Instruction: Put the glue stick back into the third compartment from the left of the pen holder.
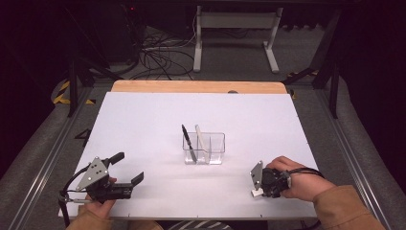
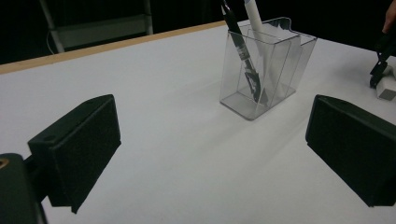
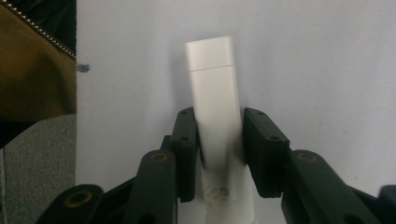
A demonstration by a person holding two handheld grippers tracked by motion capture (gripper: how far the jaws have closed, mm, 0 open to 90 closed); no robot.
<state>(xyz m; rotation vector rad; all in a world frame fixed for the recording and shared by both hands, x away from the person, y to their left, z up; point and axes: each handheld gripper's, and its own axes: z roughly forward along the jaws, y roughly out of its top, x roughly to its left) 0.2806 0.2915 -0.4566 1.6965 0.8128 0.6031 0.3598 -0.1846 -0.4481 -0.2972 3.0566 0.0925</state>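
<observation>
A clear plastic holder (image 1: pixel 214 149) stands mid-table with a black pen (image 1: pixel 188 142) and a white pen (image 1: pixel 201 142) leaning in it. My right gripper (image 1: pixel 261 190) points down at the table near the front right and is shut on a white capped marker (image 3: pixel 212 84), whose capped end sticks out past the fingers. My left gripper (image 1: pixel 128 167) rests at the front left, wide open, with nothing between its jaws. It faces the holder (image 2: pixel 264 70), black pen (image 2: pixel 239 44) and white pen (image 2: pixel 254 18) from a distance. The marker's tip (image 2: pixel 386 92) touches the table at that view's far right.
The white table top (image 1: pixel 143 124) has a wooden strip (image 1: pixel 198 86) along its far edge. Behind it are a desk frame (image 1: pixel 234 33) and loose cables (image 1: pixel 158 57) on the floor. A brown sleeve (image 3: pixel 32 70) shows beside the table's front edge.
</observation>
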